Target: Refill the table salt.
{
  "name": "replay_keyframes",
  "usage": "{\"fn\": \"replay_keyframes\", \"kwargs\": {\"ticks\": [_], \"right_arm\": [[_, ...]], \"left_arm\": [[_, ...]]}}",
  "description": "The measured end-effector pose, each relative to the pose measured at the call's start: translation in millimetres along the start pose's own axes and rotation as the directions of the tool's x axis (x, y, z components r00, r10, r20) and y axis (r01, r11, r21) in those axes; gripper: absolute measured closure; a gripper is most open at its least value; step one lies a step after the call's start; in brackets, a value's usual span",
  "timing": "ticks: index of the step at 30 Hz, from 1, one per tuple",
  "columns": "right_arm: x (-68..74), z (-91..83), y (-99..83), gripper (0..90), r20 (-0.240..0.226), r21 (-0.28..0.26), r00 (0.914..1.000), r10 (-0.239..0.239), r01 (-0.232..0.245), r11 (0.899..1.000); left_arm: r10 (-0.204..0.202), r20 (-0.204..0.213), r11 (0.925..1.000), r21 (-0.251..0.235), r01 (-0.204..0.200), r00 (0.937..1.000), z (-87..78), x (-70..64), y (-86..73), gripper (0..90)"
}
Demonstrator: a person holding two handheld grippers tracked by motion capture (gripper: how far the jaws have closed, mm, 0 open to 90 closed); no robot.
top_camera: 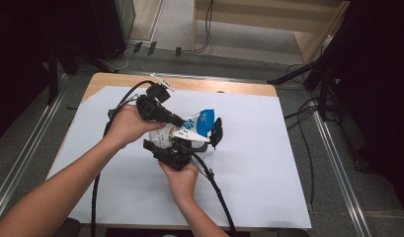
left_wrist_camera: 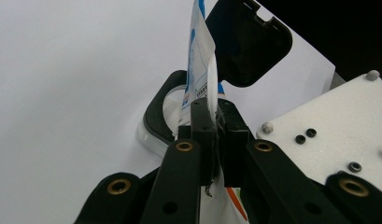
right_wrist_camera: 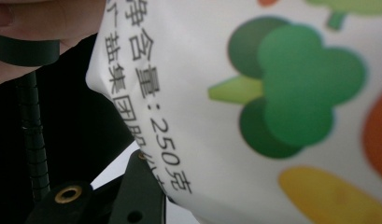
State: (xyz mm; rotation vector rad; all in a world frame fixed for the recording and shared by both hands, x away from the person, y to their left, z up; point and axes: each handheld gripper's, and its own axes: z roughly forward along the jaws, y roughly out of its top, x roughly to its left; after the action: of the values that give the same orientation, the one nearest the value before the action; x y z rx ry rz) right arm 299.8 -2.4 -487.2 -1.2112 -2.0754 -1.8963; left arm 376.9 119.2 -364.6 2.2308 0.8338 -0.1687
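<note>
Fingers of my left gripper (left_wrist_camera: pixel 212 135) are clamped tight on the thin top edge of a bag (left_wrist_camera: pixel 198 70), pinched flat between the pads with no gap visible. Bag stands up out of that grip, white with blue print, seen edge-on in the left gripper view.

Right gripper (top_camera: pixel 172 155): can't tell how wide its fingers are. In the right gripper view only one black finger (right_wrist_camera: pixel 142 196) shows at the bottom, with the bag (right_wrist_camera: pixel 272 116) pressed right up against the camera, printed with vegetables and "250" text. It sits under or at the bag's lower part; grip unclear.

From the high view the bag (top_camera: pixel 192 126) is held up between both grippers, left gripper (top_camera: pixel 157 111) on its upper side, right one below, over the middle of the white sheet (top_camera: pixel 268 163) on the desk (top_camera: pixel 115 79).

Container: a black-rimmed clear box (left_wrist_camera: pixel 153 123) sits just beyond the bag, its black lid (left_wrist_camera: pixel 249 42) flipped open behind it. Contents hidden by the bag.

Nearby: white foam plate with screws (left_wrist_camera: pixel 328 126) to the right in the left gripper view. Cables (top_camera: pixel 217 190) trail off both grippers toward me.
</note>
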Motion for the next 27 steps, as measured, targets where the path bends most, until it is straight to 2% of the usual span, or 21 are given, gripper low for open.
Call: {"fn": "replay_keyframes", "kwargs": {"ticks": [27], "right_arm": [[1.6, 1.2, 1.2, 68.9, -0.004, 0.005, 1.0, 0.0, 0.0, 1.0]], "left_arm": [[-0.004, 0.002, 1.0, 0.0, 0.004, 1.0, -1.8, 0.6, -0.2, 88.6]]}}
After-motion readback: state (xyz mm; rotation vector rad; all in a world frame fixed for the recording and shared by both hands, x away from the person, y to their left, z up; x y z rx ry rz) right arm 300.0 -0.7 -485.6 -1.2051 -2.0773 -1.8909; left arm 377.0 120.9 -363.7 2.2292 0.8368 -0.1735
